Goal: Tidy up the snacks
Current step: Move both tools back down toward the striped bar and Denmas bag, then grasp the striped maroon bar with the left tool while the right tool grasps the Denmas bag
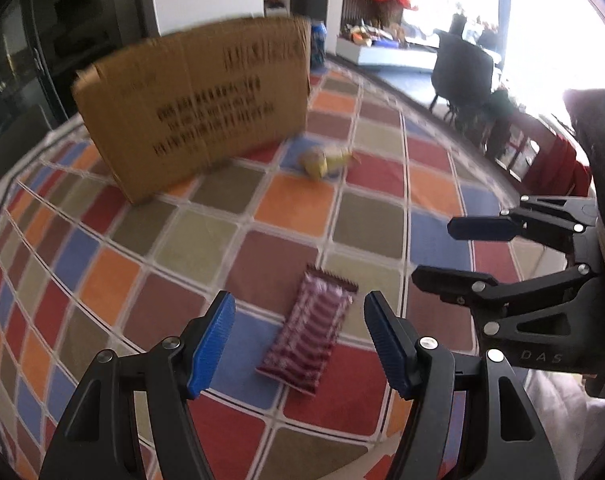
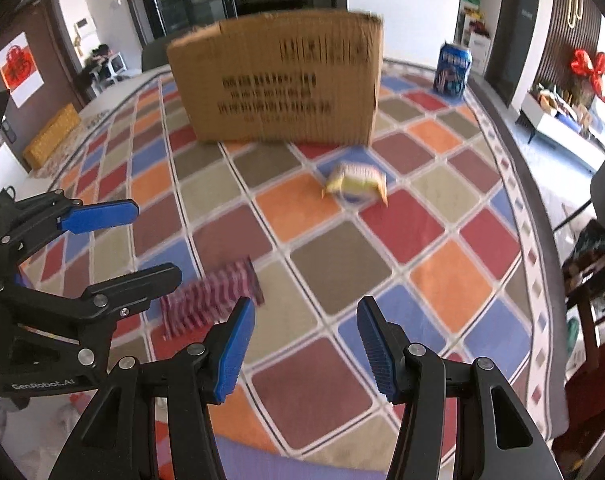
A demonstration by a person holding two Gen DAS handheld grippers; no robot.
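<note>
A maroon striped snack packet [image 1: 310,332] lies flat on the checkered tablecloth, directly between and just beyond my open left gripper [image 1: 300,344]. It also shows in the right wrist view [image 2: 212,300], left of my open, empty right gripper [image 2: 306,346]. A small yellow snack pouch [image 1: 322,160] lies farther off, in front of a brown cardboard box [image 1: 198,108]. The pouch [image 2: 356,184] and the box [image 2: 282,80] show in the right wrist view too. The right gripper shows in the left wrist view [image 1: 442,252]; the left gripper shows in the right wrist view [image 2: 150,240].
A blue snack can [image 2: 452,68] stands at the far right of the table beside the box. The colourful checkered tablecloth [image 2: 342,264] covers the table. Chairs [image 1: 462,68] and a red chair back [image 1: 554,164] stand past the right edge.
</note>
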